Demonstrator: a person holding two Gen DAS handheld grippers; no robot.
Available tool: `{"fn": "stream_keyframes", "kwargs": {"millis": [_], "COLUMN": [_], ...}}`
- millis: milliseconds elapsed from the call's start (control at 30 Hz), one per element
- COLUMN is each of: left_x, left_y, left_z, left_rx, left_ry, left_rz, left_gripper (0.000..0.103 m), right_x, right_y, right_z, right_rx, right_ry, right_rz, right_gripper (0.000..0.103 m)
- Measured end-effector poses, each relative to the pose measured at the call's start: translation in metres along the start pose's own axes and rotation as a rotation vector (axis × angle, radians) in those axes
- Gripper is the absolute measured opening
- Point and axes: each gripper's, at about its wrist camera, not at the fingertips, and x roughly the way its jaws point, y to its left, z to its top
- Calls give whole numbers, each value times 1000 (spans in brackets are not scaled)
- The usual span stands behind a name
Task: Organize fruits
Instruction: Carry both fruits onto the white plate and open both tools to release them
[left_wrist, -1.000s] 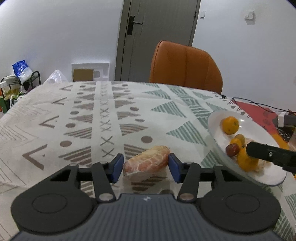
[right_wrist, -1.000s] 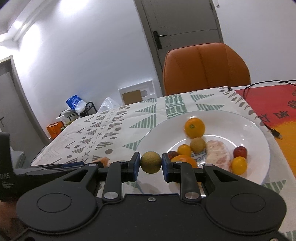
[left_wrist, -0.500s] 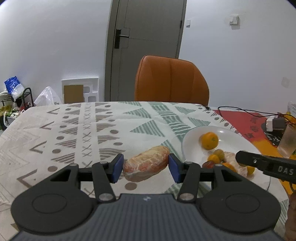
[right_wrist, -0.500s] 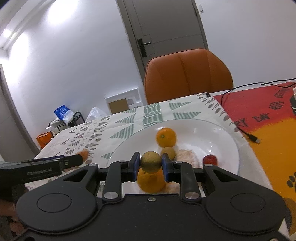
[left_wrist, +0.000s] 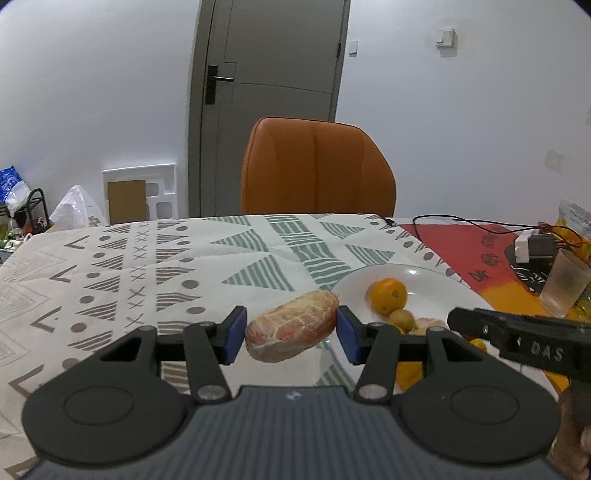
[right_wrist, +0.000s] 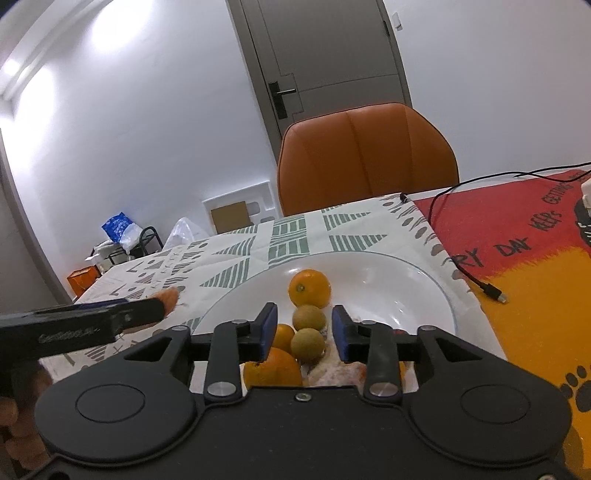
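My left gripper (left_wrist: 291, 334) is shut on a peeled pinkish grapefruit (left_wrist: 291, 336) and holds it above the patterned tablecloth, just left of the white plate (left_wrist: 436, 280). The plate holds an orange (left_wrist: 386, 295), a small brown-green fruit (left_wrist: 400, 319) and more fruit hidden behind my fingers. My right gripper (right_wrist: 304, 338) is open above the plate (right_wrist: 399, 291). A small brown-green fruit (right_wrist: 307, 345) lies loose between its pads, beside another like it (right_wrist: 309, 317), an orange (right_wrist: 309, 288) and a peeled grapefruit (right_wrist: 332, 369).
An orange chair (left_wrist: 317, 170) stands behind the table. A red and orange mat (right_wrist: 524, 266) with a black cable (right_wrist: 476, 280) lies right of the plate. A plastic cup (left_wrist: 563, 284) and a charger (left_wrist: 532, 247) stand at the far right.
My right gripper has opened and dropped the brown-green fruit onto the plate. My left gripper has carried the grapefruit rightward, closer to the plate.
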Motion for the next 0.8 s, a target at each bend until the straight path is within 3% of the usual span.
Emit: {"fn": "stream_keyframes", "kwargs": {"millis": [633, 800], "left_x": [24, 17], "left_y": [-37, -34], "left_z": [10, 16], "left_rx": [18, -26], "left_ry": [10, -25], "left_rz": [-24, -19], "left_gripper": [52, 66], "right_x": [-33, -40], "right_y": [-19, -22], "right_z": [-13, -15], "right_rx": [59, 65], "right_ry": [1, -2], "right_rz": [-16, -21], "right_gripper": [44, 47]}}
